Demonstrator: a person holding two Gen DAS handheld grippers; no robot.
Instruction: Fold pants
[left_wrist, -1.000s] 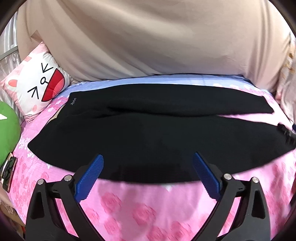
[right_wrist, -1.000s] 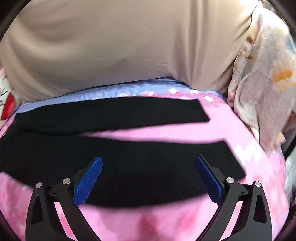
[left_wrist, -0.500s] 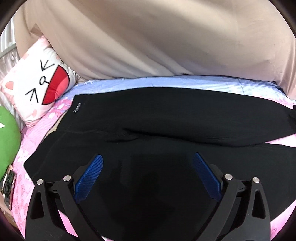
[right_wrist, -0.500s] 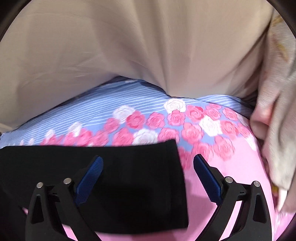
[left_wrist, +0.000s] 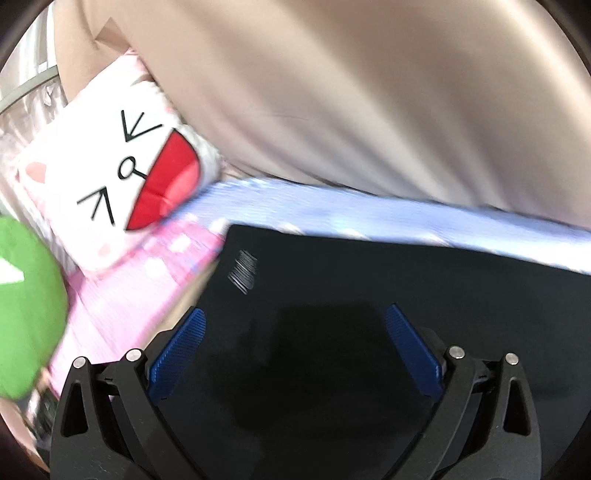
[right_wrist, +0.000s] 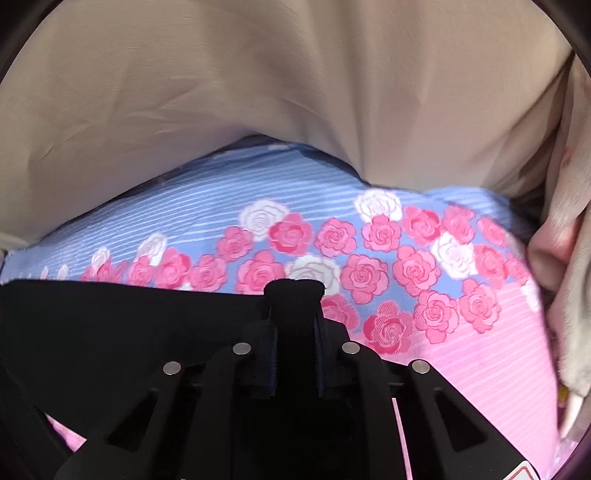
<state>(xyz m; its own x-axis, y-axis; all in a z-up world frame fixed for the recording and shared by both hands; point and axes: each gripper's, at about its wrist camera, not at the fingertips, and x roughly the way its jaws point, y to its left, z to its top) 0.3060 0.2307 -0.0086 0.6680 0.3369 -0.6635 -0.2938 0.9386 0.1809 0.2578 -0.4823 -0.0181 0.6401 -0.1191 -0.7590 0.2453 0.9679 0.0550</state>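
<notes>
Black pants (left_wrist: 369, 295) lie flat on a pink and blue rose-print bed sheet (left_wrist: 122, 306). In the left wrist view the waistband corner with its white label (left_wrist: 243, 271) is just ahead of my left gripper (left_wrist: 295, 332). That gripper is open above the cloth, with nothing between its blue pads. In the right wrist view the end of a pant leg (right_wrist: 129, 325) reaches my right gripper (right_wrist: 295, 321). Its jaws are closing, and a bunched fold of the black hem (right_wrist: 294, 291) is pinched between the pads.
A white cat-face pillow (left_wrist: 122, 184) and a green plush (left_wrist: 26, 306) sit left of the waistband. A beige fabric wall (left_wrist: 369, 92) rises behind the bed. A pale bundle of cloth (right_wrist: 565, 258) lies on the sheet (right_wrist: 369, 251) at the right.
My left gripper swept over the pants to the waistband corner, still open. My right gripper moved to the end of the far leg and went from wide open to pinching its hem.
</notes>
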